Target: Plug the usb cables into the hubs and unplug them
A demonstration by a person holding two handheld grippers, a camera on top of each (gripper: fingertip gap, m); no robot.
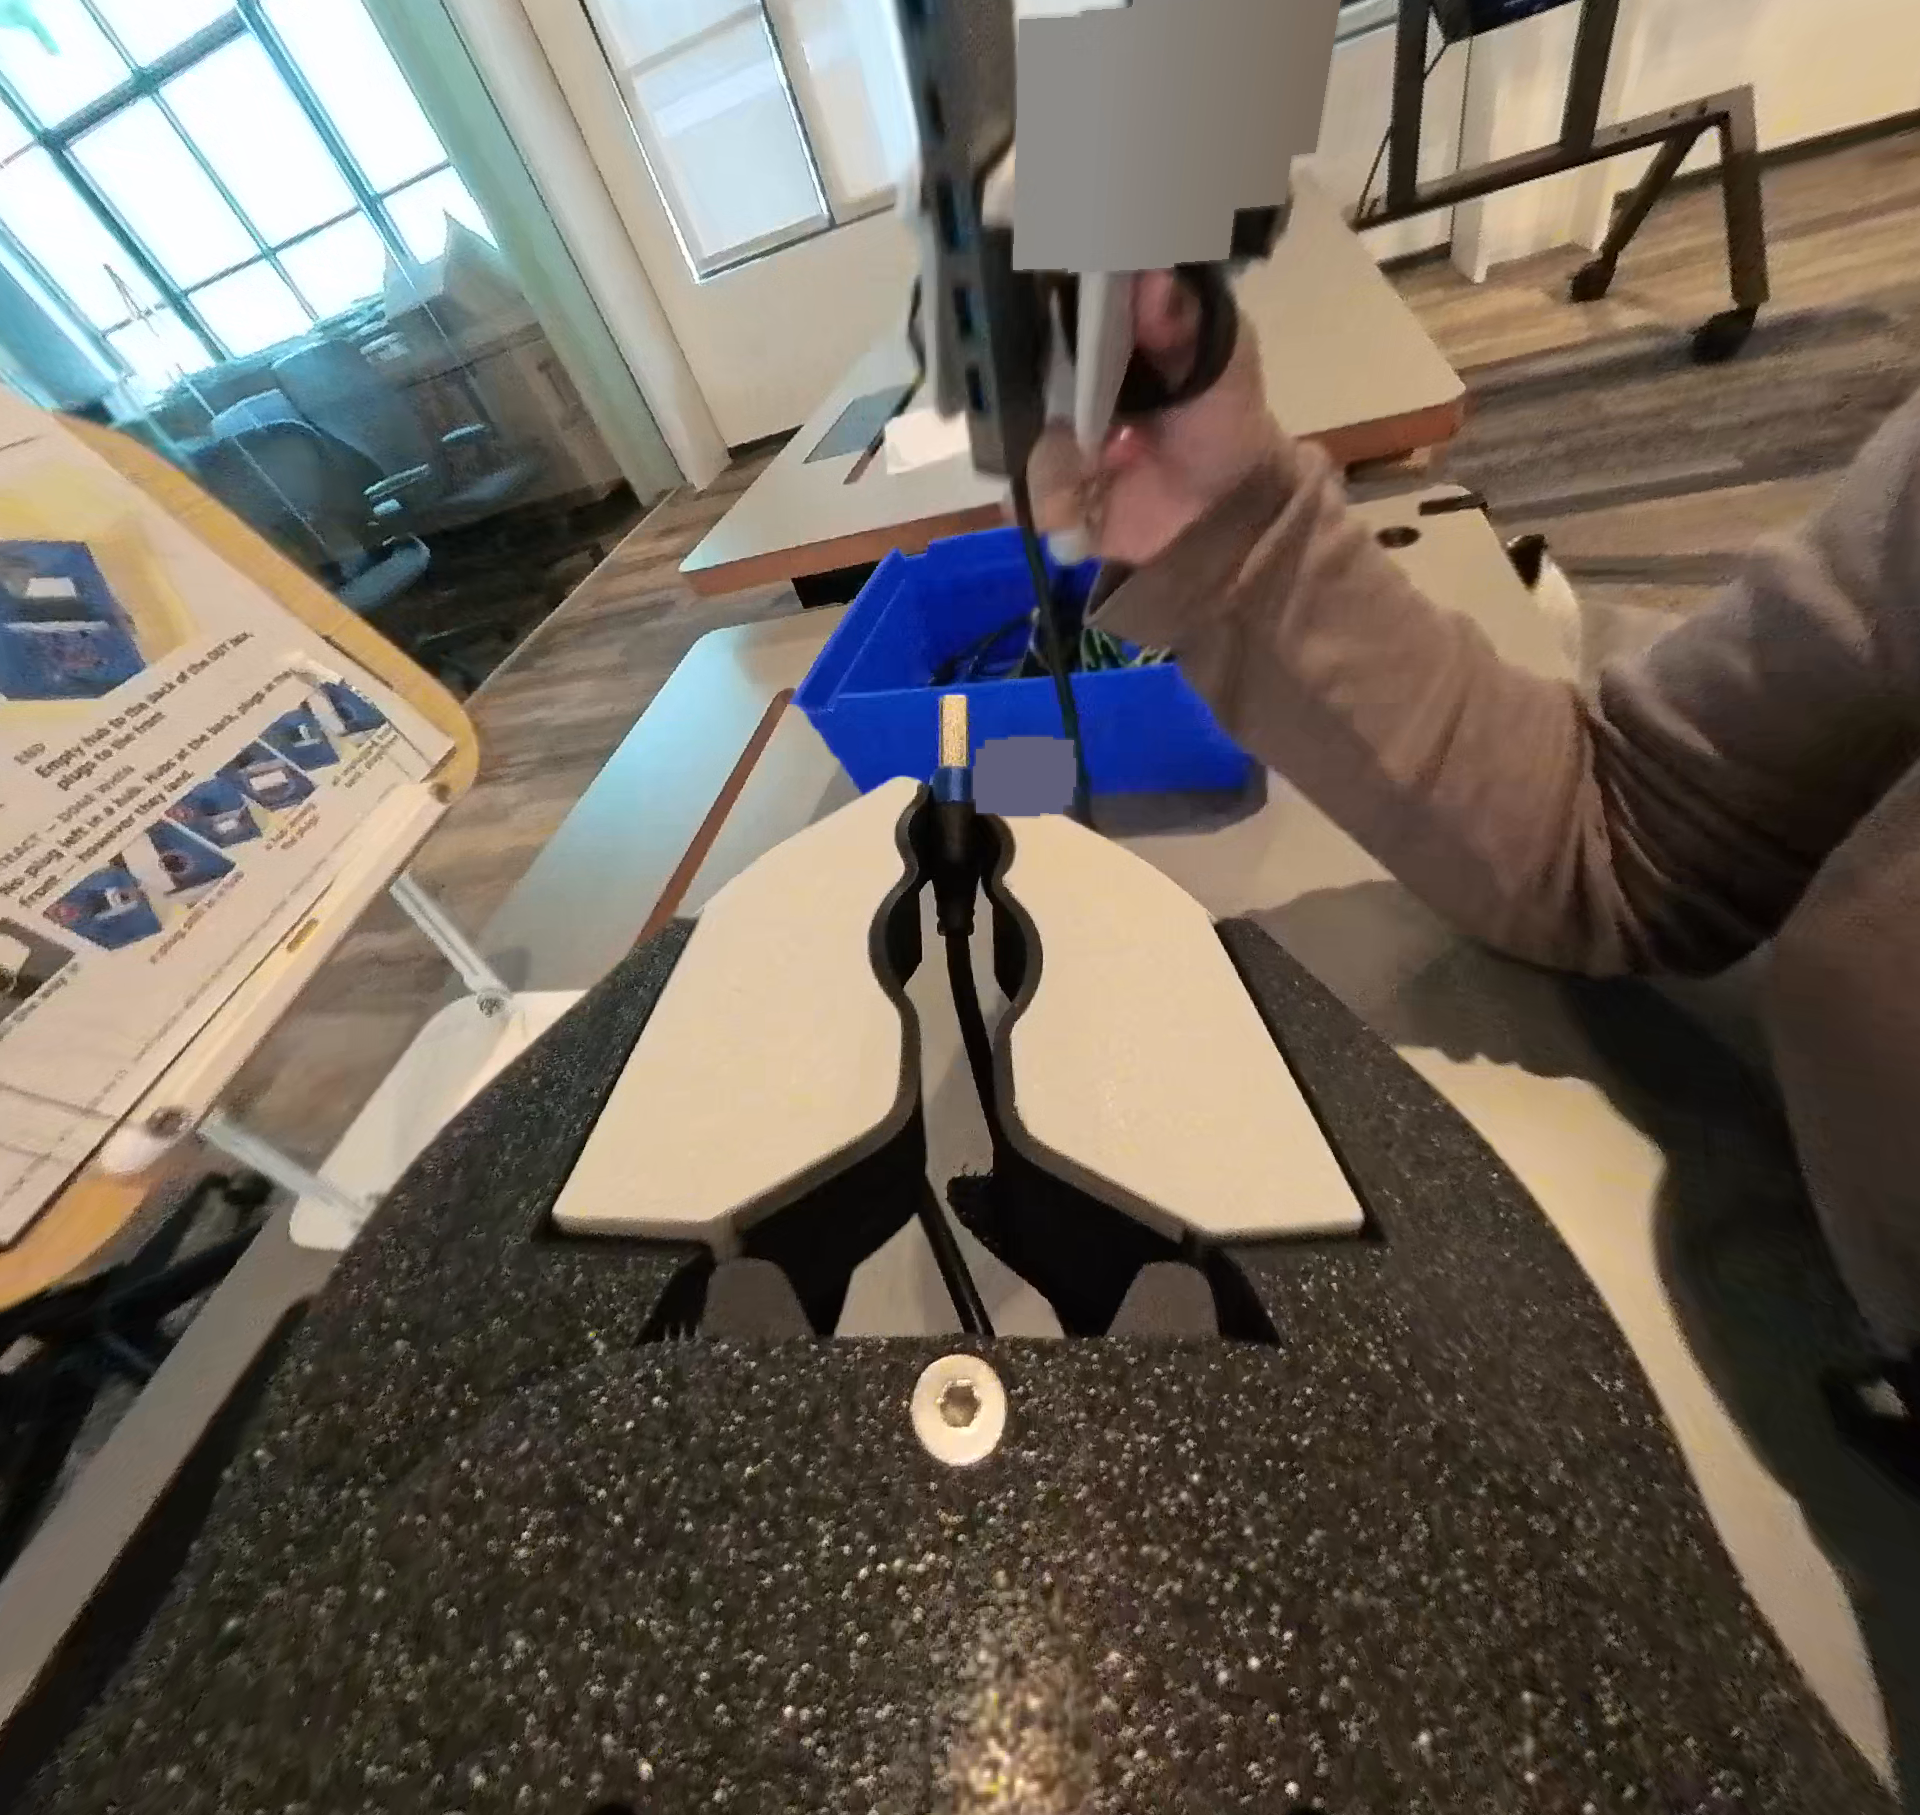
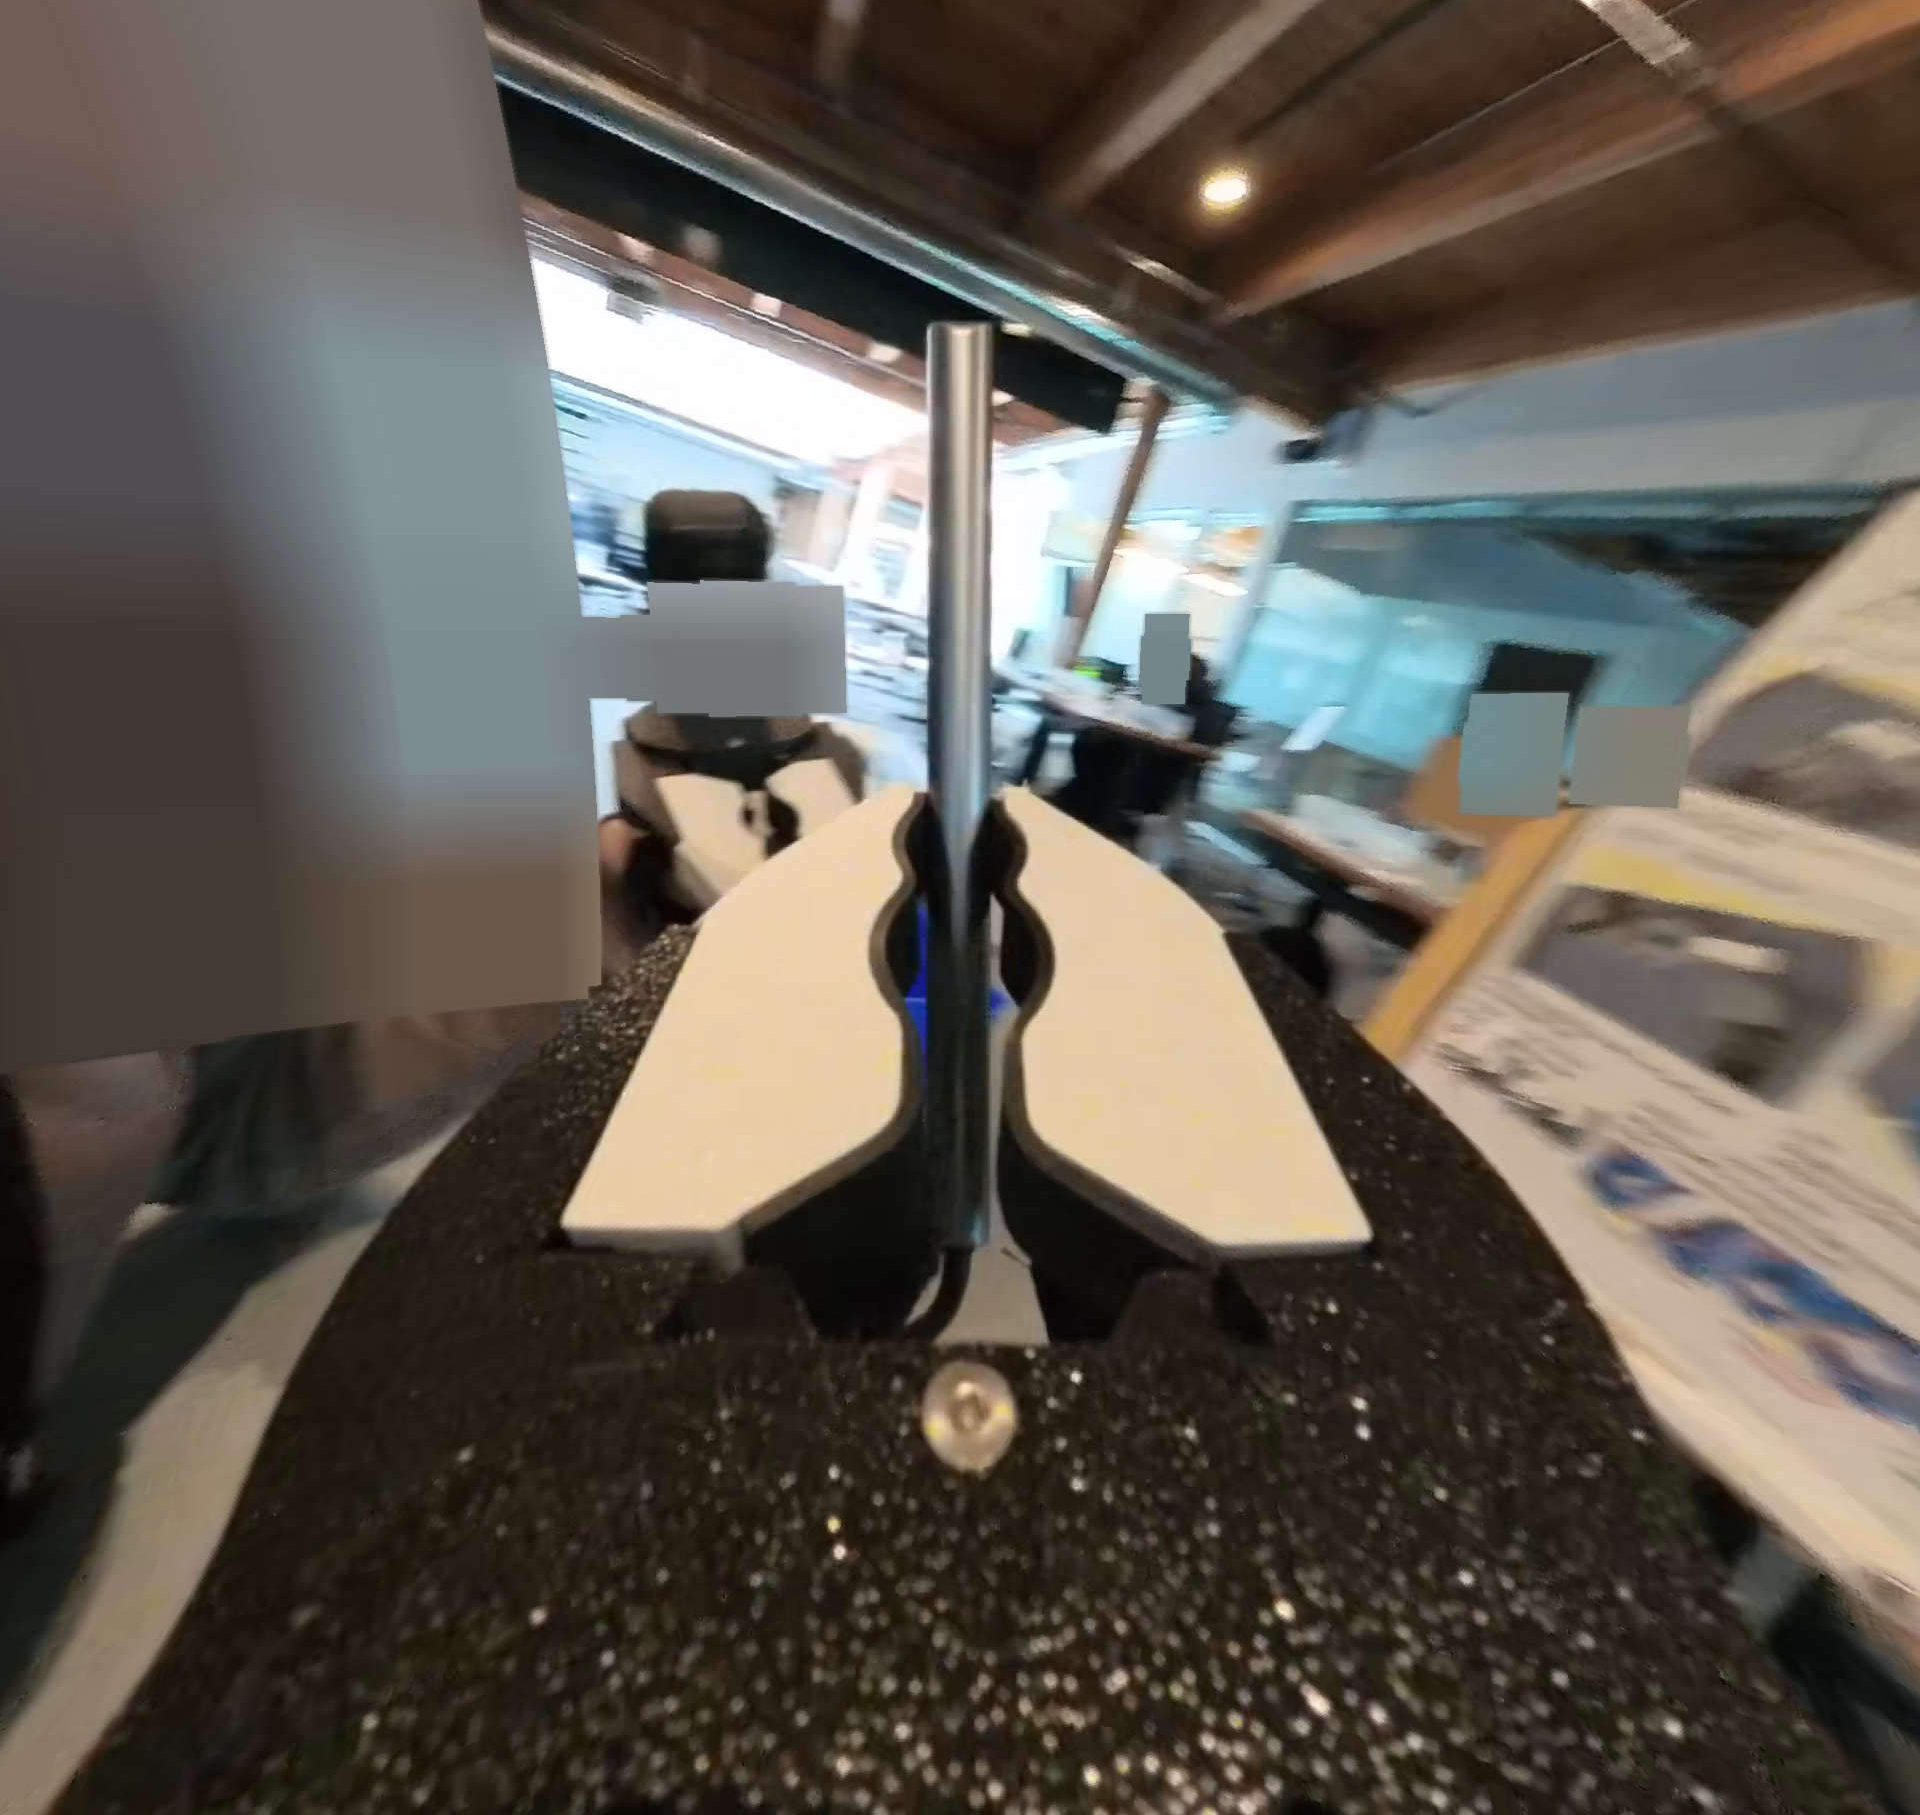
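Note:
My left gripper (image 1: 956, 809) is shut on a black USB cable (image 1: 961, 996), just behind its blue collar. The metal plug (image 1: 954, 742) sticks out past the fingertips and points forward. Above and ahead, the grey USB hub (image 1: 971, 207) is held upright in the air, its blue ports facing left, well above the plug. The hub's own black cable (image 1: 1049, 612) hangs down towards the blue bin (image 1: 1132, 737). In the right wrist view my right gripper (image 2: 958, 815) is shut on the hub (image 2: 958, 622), seen edge-on. The left gripper (image 2: 748, 809) shows behind it.
The blue bin holds a tangle of cables and stands on the grey table (image 1: 623, 809). An instruction board (image 1: 208, 778) stands at the left, and it also shows in the right wrist view (image 2: 1662, 1038). A person's sleeve (image 1: 1507, 726) crosses the right side. Another desk (image 1: 1351, 342) lies behind. The tips of one gripper are about 11 cm away from the tips of the other.

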